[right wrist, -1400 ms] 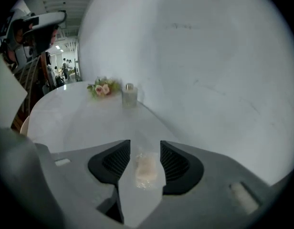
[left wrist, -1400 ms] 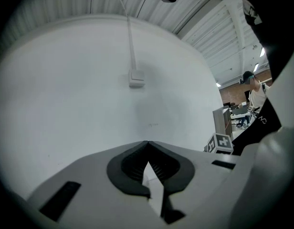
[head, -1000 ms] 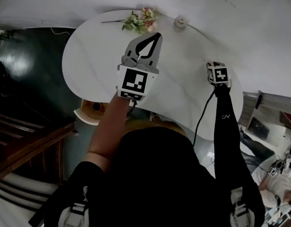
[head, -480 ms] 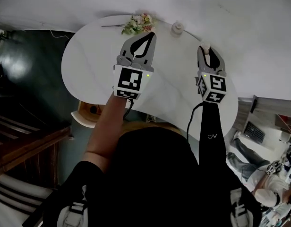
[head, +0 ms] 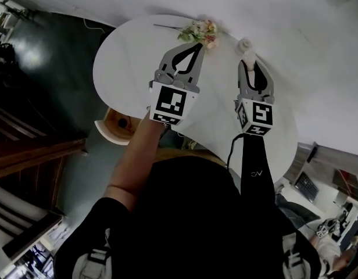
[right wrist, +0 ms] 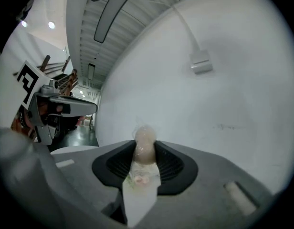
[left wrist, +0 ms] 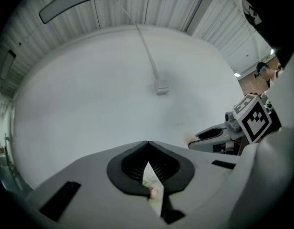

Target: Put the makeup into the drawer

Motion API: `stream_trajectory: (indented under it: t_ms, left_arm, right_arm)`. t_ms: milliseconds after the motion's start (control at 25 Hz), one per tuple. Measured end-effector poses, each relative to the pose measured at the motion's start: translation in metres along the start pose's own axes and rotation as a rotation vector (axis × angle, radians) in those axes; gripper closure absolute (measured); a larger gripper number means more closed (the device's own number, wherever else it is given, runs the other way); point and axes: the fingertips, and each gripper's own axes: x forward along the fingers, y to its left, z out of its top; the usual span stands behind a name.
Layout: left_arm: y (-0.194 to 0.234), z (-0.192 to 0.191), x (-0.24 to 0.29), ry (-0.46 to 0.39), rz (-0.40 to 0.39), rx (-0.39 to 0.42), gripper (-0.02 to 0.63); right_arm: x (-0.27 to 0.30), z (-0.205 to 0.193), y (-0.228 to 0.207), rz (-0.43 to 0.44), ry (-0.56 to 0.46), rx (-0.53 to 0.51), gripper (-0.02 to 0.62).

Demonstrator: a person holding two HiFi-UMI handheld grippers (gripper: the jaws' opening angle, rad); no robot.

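two grippers side by side over white table. my right gripper clamped on pale, round-tipped makeup, held above tabletop. my left gripper empty, jaws together. flower sprig at table's far edge.

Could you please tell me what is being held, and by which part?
The right gripper pinches a pale makeup item by its sides; the left gripper holds nothing.
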Motion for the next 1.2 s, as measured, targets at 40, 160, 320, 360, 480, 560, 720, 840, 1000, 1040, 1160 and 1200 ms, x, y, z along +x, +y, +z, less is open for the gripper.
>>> stream_trajectory:
  t_ms: [40,160,320,360,480,560,720,840,1000,1040,1160,1200]
  left_arm:
    - [0.01,0.0,-0.009,-0.001,0.027,0.001,0.598]
    - [0.049,-0.004,-0.045,0.01,0.136,0.004,0.599]
    - [0.101,-0.015,-0.106,0.038,0.29,0.016,0.599]
    - [0.112,-0.017,-0.121,0.041,0.321,0.02,0.6]
    - [0.145,-0.025,-0.17,0.063,0.416,0.023,0.599]
    - [0.163,-0.03,-0.202,0.084,0.479,0.019,0.599]
    - [0.19,-0.04,-0.26,0.107,0.561,0.019,0.599]
    - [0.209,-0.047,-0.301,0.119,0.624,0.002,0.6]
    - [0.225,-0.052,-0.34,0.118,0.668,-0.012,0.599]
    - [0.228,-0.054,-0.347,0.117,0.677,-0.017,0.6]
    - [0.234,-0.064,-0.363,0.124,0.696,-0.033,0.599]
    - [0.235,-0.068,-0.367,0.127,0.7,-0.04,0.6]
  right_arm:
    - [0.007,0.004,0.013,0.027,-0.01,-0.004,0.472]
    - [0.03,0.013,0.062,0.135,-0.034,-0.01,0.472]
    - [0.052,0.021,0.14,0.303,-0.05,-0.033,0.47]
    - [0.055,0.024,0.159,0.335,-0.055,-0.037,0.471]
    - [0.063,0.032,0.223,0.439,-0.069,-0.04,0.469]
    - [0.066,0.037,0.267,0.518,-0.075,-0.047,0.469]
    - [0.065,0.041,0.334,0.614,-0.088,-0.052,0.469]
    - [0.06,0.042,0.376,0.664,-0.078,-0.064,0.469]
    - [0.053,0.036,0.42,0.718,-0.051,-0.078,0.469]
    - [0.052,0.031,0.431,0.739,-0.038,-0.087,0.469]
    - [0.053,-0.006,0.467,0.823,0.051,-0.135,0.468]
    - [0.053,-0.021,0.478,0.848,0.092,-0.149,0.468]
